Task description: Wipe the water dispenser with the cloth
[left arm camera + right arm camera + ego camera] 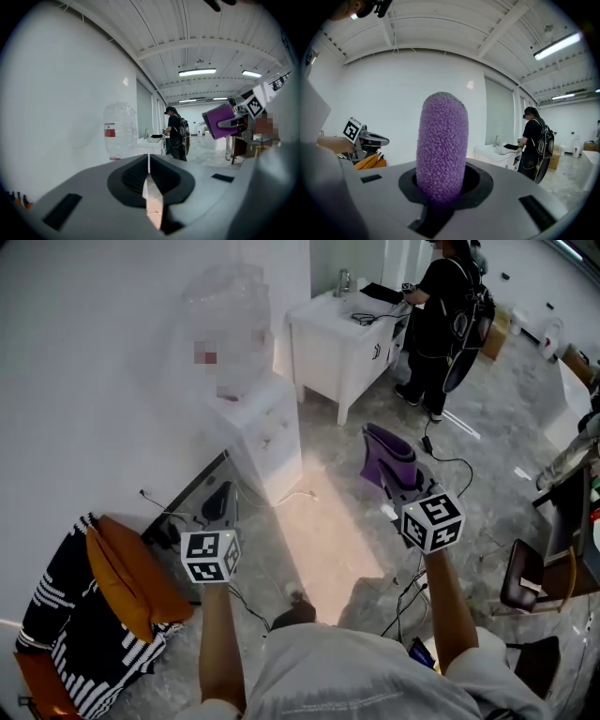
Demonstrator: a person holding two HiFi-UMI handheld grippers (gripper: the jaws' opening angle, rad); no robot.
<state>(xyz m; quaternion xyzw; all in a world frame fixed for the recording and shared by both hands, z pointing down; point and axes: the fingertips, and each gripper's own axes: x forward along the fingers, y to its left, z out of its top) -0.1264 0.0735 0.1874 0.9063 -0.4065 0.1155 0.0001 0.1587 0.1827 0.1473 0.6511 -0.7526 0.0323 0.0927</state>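
- Purple cloth (442, 145) stands folded in the middle of my right gripper view, its lower end pinched between that gripper's jaws.
- In the head view my right gripper (394, 474) is just right of centre, holding the cloth in the air above the floor.
- My left gripper (149, 174) has its jaws pressed together with nothing between them; it sits lower left of centre in the head view.
- I see the white water dispenser (269, 423), with a clear bottle (228, 320) on top, against the wall at upper centre-left, apart from the cloth and both grippers.
- Another person (441, 310) stands at a white sink cabinet (339, 338), upper right.
- An orange cushion (131, 577) lies at lower left.
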